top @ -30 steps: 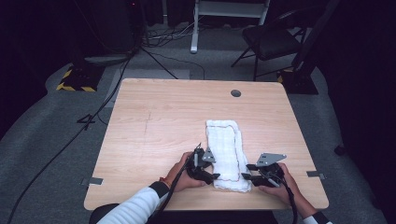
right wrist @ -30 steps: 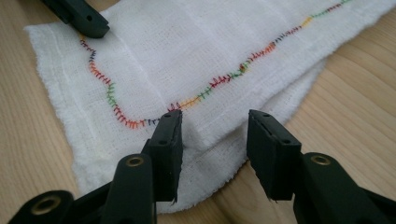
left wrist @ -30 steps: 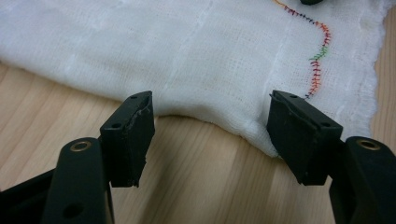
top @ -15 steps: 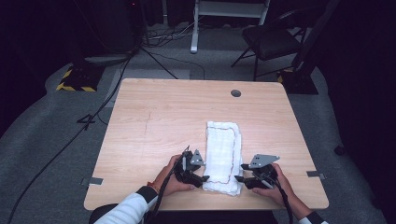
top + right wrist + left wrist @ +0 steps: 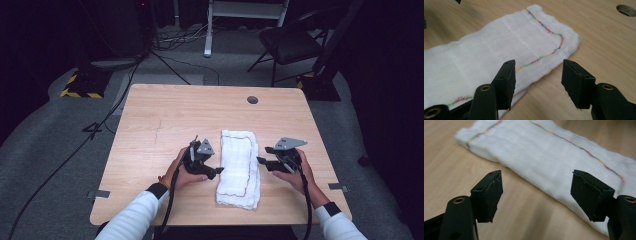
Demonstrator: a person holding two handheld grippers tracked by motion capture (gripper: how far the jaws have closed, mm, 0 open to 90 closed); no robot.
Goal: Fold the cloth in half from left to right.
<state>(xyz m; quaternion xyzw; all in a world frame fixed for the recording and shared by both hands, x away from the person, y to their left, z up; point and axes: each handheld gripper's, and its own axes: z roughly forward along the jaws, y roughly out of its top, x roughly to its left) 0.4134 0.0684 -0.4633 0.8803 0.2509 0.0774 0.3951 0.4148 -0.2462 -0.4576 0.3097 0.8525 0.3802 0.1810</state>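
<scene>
Folded towel (image 5: 240,167) lies lengthwise at table (image 5: 165,120) centre-front, left gripper (image 5: 212,172) at its 9 o'clock and right gripper (image 5: 261,162) at its 3 o'clock, both released, left jaws just widening with nothing between; best regrip opposite edges evenly, level.
</scene>
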